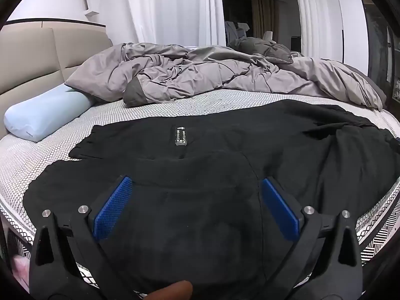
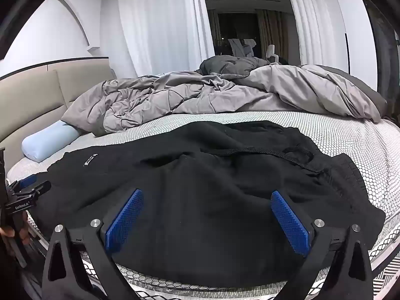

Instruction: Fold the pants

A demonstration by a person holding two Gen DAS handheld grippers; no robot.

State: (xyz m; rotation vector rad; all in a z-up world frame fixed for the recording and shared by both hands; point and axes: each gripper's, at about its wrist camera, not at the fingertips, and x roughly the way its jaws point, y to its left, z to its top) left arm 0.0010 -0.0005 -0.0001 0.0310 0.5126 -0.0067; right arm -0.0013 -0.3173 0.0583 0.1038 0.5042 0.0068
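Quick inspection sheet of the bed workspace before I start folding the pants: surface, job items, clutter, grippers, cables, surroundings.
Surface: mattress with a honeycomb-pattern cover, mostly bare at the near half.
Job's things: black pants spread out and rumpled, label facing up, drawstring loose on top.
Clutter: grey duvet bunched along the far side; light blue pillow by the headboard.
Grippers: left gripper and right gripper both open, over the pants, holding nothing.
Cables: nothing seen.
Surroundings: white curtains, dark doorway beyond.

Black fabric pants (image 2: 200,175) lie spread on the white honeycomb-patterned mattress (image 2: 350,135). The right gripper (image 2: 207,200) hovers over them, blue pads wide apart.
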